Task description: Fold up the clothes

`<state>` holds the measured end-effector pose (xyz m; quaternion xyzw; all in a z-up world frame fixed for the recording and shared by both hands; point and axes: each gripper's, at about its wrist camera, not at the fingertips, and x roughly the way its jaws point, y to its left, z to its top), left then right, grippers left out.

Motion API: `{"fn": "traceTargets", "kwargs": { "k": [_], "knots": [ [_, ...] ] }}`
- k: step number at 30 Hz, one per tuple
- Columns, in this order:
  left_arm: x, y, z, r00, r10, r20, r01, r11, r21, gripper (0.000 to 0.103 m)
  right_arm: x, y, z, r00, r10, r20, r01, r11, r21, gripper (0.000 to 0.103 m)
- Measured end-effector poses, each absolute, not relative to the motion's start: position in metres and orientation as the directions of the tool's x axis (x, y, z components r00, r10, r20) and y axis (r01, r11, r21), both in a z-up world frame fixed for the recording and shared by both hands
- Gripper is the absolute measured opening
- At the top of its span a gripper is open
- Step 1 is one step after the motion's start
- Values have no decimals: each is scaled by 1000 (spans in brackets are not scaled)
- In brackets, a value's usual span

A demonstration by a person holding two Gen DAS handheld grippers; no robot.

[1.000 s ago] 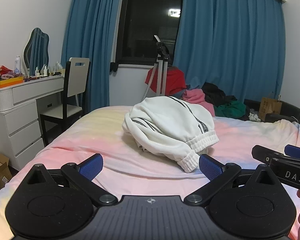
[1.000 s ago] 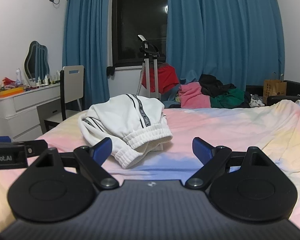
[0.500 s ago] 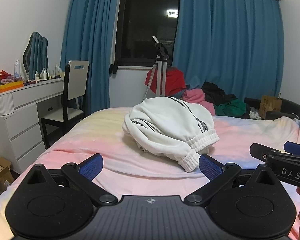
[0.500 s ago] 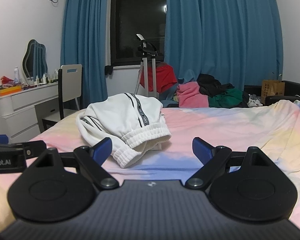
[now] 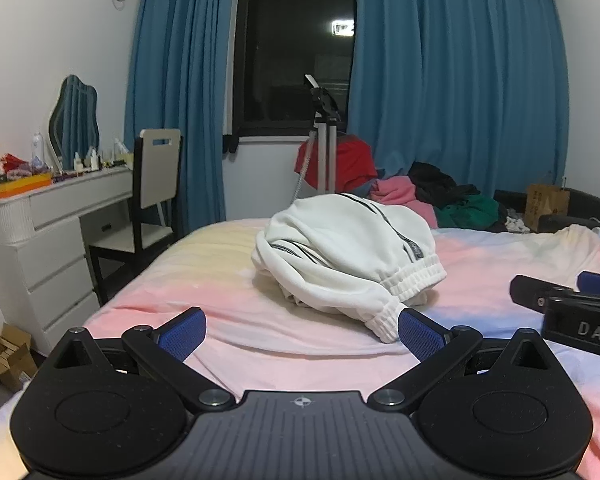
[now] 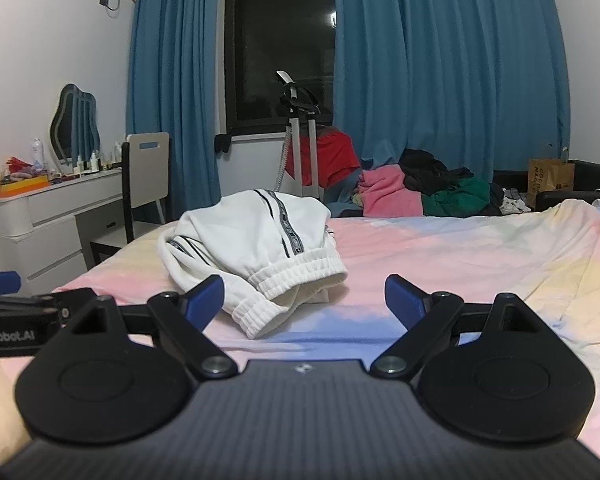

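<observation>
Dresser (image 5: 56, 216): far left against the wall, white drawers, and its top is crowded with bottles plus a wavy mirror (image 5: 74, 120).
Chair (image 5: 156, 184): tucked beside the dresser, pale back, dark frame.
Left gripper (image 5: 302, 330): here it is, low over the near edge of the bed, blue pads spread wide with nothing between them.
White garment (image 5: 348, 252): and there's the one to fold, a crumpled white piece with dark striped trim, heaped on the bed (image 5: 220, 264) just ahead of the left gripper. Its ribbed cuff droops down right beside that gripper's right fingertip (image 5: 418, 334); whether it touches, I cannot tell.
From the right wrist view: the same garment (image 6: 256, 240) lies ahead and off to the left, its cuff showing just beside the left pad (image 6: 204, 298) of the right gripper (image 6: 304, 300).
Right gripper: jaws wide as well, empty, bare pastel sheet showing in the gap.
Side by side: each tool's dark frame pokes into the other's view, so the two are near one another.
Beyond the bed: a tripod stand (image 5: 324, 140) before the dark window, blue curtains (image 5: 452, 80) on both sides.
Far right: a pile of pink, black and green clothes (image 6: 428, 192), then a brown paper bag (image 6: 550, 180).
</observation>
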<state>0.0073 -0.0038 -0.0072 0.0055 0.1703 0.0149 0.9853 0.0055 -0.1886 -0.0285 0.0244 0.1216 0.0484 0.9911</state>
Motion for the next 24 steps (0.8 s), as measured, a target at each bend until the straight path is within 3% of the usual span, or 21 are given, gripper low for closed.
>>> {"fn": "traceTargets", "kwargs": {
  "k": [12,15,24],
  "knots": [
    [9,2,-7,939,28,-342,-34,999,-14,103,8,-196,-28,961,97,-259,-72,992,107,88],
    [11,2,-10,936,38,-351,-44,999,-8,103,8,-199,-27,964,94,-247,-64,990,127,78],
    [14,0,-19,926,65,-372,-64,998,16,103,-3,-203,-18,990,85,-109,-67,985,157,74]
  ]
}}
